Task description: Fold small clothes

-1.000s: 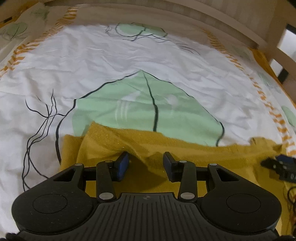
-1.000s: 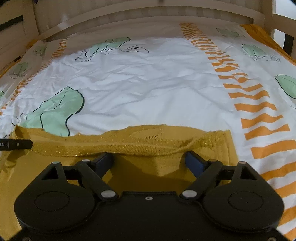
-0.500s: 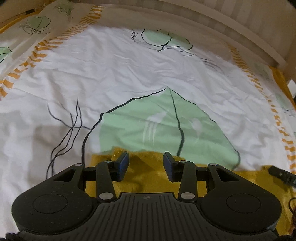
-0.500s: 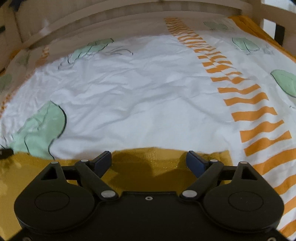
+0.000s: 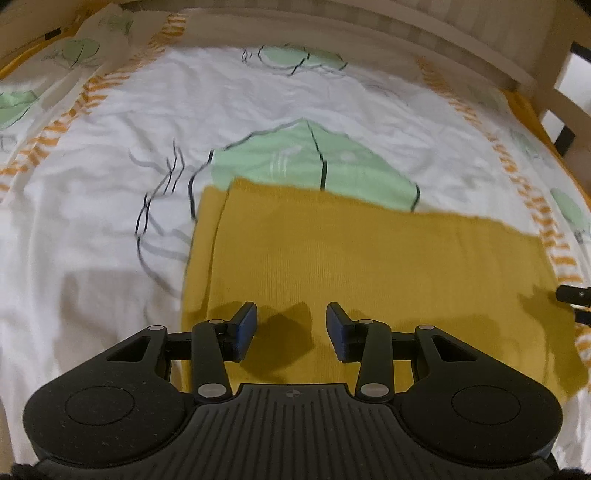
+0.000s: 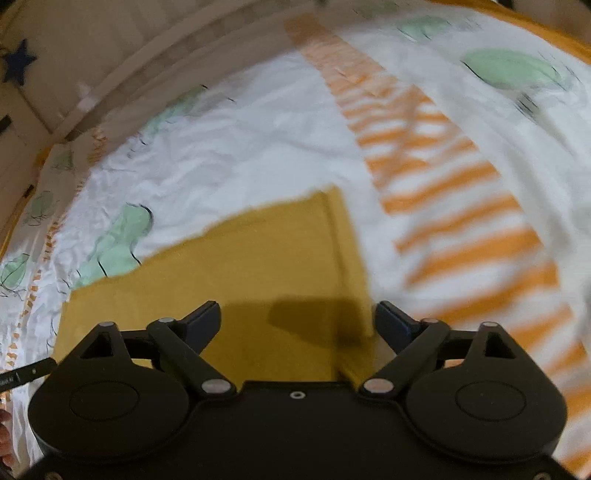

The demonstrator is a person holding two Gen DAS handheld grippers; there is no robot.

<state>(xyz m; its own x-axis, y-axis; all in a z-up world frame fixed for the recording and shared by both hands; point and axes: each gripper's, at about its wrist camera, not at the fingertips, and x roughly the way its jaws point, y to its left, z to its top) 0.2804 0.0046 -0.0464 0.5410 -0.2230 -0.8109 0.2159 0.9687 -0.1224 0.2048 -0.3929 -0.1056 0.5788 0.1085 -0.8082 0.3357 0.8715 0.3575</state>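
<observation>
A mustard-yellow knit garment [image 5: 369, 258] lies flat on the bed in a folded rectangle; it also shows in the right wrist view [image 6: 258, 258]. My left gripper [image 5: 291, 325] is open and empty, held above the garment's near left part. My right gripper [image 6: 297, 321] is open wide and empty, above the garment's near right part, close to its right edge. The tip of the right gripper [image 5: 572, 295] shows at the right edge of the left wrist view. The right wrist view is blurred by motion.
The bed sheet [image 5: 110, 258] is white with green leaf prints and orange striped bands [image 6: 461, 206]. A wooden bed rail [image 5: 369, 33] runs along the far side and a wooden frame post [image 5: 565, 99] stands at the right.
Both grippers have pulled back and risen from the garment's far edge. The lifted edge has been let down and the garment now lies flat and smooth. The right view has swung left.
</observation>
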